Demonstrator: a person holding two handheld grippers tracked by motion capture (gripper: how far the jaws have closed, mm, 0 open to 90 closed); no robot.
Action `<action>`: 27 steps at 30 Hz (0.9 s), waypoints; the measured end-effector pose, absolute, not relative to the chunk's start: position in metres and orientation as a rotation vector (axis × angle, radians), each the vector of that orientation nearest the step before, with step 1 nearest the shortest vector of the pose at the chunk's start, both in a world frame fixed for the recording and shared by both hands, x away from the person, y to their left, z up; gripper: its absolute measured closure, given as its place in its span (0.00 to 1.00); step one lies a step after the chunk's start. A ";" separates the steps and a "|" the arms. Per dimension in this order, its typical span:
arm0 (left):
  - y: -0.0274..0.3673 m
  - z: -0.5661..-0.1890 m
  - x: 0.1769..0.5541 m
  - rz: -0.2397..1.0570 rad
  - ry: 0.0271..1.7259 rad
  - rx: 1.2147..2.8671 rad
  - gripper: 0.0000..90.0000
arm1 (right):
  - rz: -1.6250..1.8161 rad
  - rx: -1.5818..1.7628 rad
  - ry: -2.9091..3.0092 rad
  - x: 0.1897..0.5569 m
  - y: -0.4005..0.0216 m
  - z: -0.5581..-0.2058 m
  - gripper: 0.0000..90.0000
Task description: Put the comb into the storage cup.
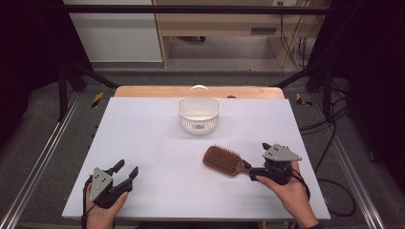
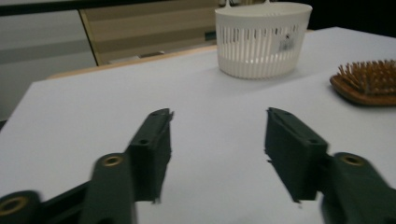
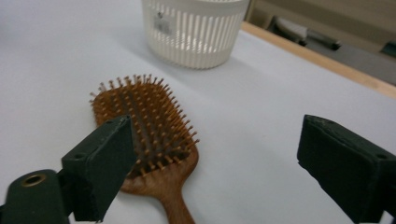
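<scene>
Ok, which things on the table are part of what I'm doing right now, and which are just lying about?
In the job:
- wooden hairbrush, bristles up, handle towards the right gripper, whose jaws are open
- white slatted basket, standing beyond the brush

Not in use:
- left gripper, jaws open over bare table
- cables on the floor to the right
</scene>
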State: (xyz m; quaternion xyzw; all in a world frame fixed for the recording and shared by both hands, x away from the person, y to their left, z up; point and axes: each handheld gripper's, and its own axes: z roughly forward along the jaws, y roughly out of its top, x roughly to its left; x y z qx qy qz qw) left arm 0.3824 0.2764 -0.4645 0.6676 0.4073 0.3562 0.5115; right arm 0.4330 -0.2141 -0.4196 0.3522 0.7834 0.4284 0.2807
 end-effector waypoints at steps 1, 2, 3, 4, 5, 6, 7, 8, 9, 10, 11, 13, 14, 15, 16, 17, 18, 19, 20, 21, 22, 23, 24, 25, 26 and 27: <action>0.276 -0.465 0.383 0.858 0.979 1.602 0.32 | 1.138 0.948 2.121 0.434 -0.214 -0.419 0.13; 0.276 -0.466 0.383 0.858 0.981 1.602 0.28 | 1.121 0.945 2.150 0.435 -0.214 -0.419 0.13; 0.276 -0.467 0.384 0.856 0.988 1.598 0.23 | 1.111 0.941 2.174 0.437 -0.214 -0.419 0.12; 0.276 -0.467 0.384 0.854 0.994 1.597 0.16 | 1.100 0.944 2.201 0.438 -0.214 -0.420 0.12; 0.275 -0.468 0.385 0.849 0.994 1.593 0.12 | 1.088 0.943 2.218 0.439 -0.214 -0.421 0.12; 0.275 -0.468 0.386 0.847 0.992 1.590 0.09 | 1.071 0.944 2.241 0.441 -0.212 -0.422 0.12; 0.275 -0.468 0.386 0.843 0.988 1.588 0.07 | 1.059 0.947 2.258 0.441 -0.212 -0.423 0.12; 0.275 -0.468 0.386 0.842 0.981 1.589 0.06 | 1.040 0.939 2.283 0.443 -0.211 -0.424 0.12; 0.275 -0.468 0.385 0.841 0.971 1.590 0.05 | 1.012 0.931 2.307 0.444 -0.209 -0.425 0.12; 0.275 -0.468 0.385 0.842 0.965 1.590 0.05 | 0.988 0.924 2.329 0.445 -0.208 -0.426 0.12; 0.275 -0.468 0.385 0.847 0.960 1.592 0.04 | 0.968 0.908 2.346 0.446 -0.207 -0.426 0.12; 0.275 -0.469 0.386 0.846 0.955 1.595 0.04 | 0.945 0.898 2.373 0.447 -0.205 -0.426 0.12; 0.275 -0.469 0.386 0.846 0.955 1.597 0.04 | 0.940 0.898 2.381 0.448 -0.205 -0.426 0.12; 0.275 -0.469 0.386 0.846 0.954 1.599 0.04 | 0.933 0.897 2.390 0.449 -0.205 -0.426 0.12; 0.275 -0.469 0.386 0.845 0.954 1.600 0.04 | 0.929 0.895 2.399 0.449 -0.204 -0.426 0.12; 0.275 -0.469 0.386 0.845 0.954 1.602 0.04 | 0.920 0.892 2.412 0.450 -0.204 -0.427 0.12; 0.275 -0.469 0.386 0.845 0.954 1.602 0.04 | 0.908 0.887 2.425 0.451 -0.204 -0.428 0.12; 0.275 -0.469 0.386 0.844 0.955 1.601 0.04 | 0.908 0.887 2.425 0.451 -0.204 -0.428 0.12; 0.275 -0.470 0.386 0.843 0.957 1.599 0.04 | 0.871 0.877 2.459 0.452 -0.203 -0.430 0.12; 0.275 -0.470 0.386 0.844 0.957 1.601 0.04 | 0.863 0.880 2.469 0.452 -0.204 -0.431 0.12; 0.275 -0.470 0.386 0.844 0.957 1.603 0.04 | 0.853 0.877 2.480 0.453 -0.204 -0.432 0.12; 0.275 -0.470 0.386 0.844 0.956 1.605 0.04 | 0.842 0.878 2.492 0.453 -0.204 -0.432 0.12; 0.275 -0.470 0.387 0.845 0.955 1.606 0.04 | 0.840 0.880 2.500 0.453 -0.204 -0.433 0.12; 0.275 -0.470 0.387 0.844 0.956 1.606 0.04 | 0.834 0.881 2.508 0.453 -0.204 -0.433 0.12; 0.275 -0.471 0.387 0.843 0.957 1.607 0.03 | 0.833 0.880 2.513 0.453 -0.204 -0.434 0.13; 0.275 -0.471 0.387 0.842 0.959 1.607 0.02 | 0.827 0.884 2.522 0.454 -0.205 -0.435 0.14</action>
